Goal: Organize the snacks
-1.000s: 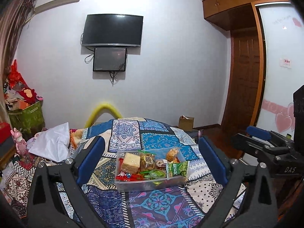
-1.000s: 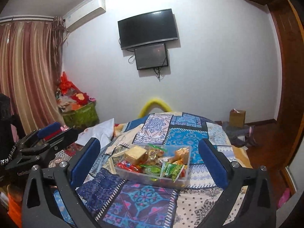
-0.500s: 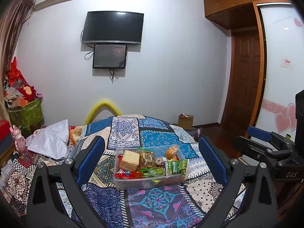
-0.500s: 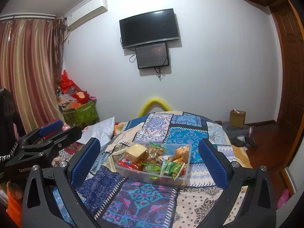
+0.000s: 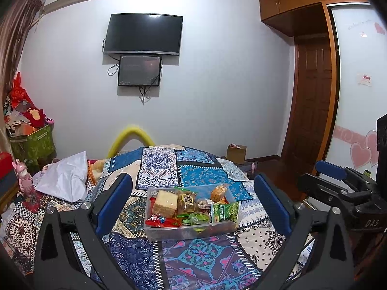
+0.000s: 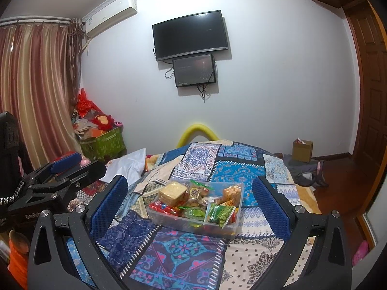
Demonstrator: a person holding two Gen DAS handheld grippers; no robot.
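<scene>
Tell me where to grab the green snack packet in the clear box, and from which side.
Probably by its upper edge, coming down from above. The green packet stands propped against the clear box's near right corner, its top poking above the rim, so the walls block a sideways approach. The right gripper is open and nearer that corner.

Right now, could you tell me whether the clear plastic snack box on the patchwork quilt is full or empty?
Full: the clear plastic snack box has no lid and holds packets up to its rim, including a green pea packet.
</scene>
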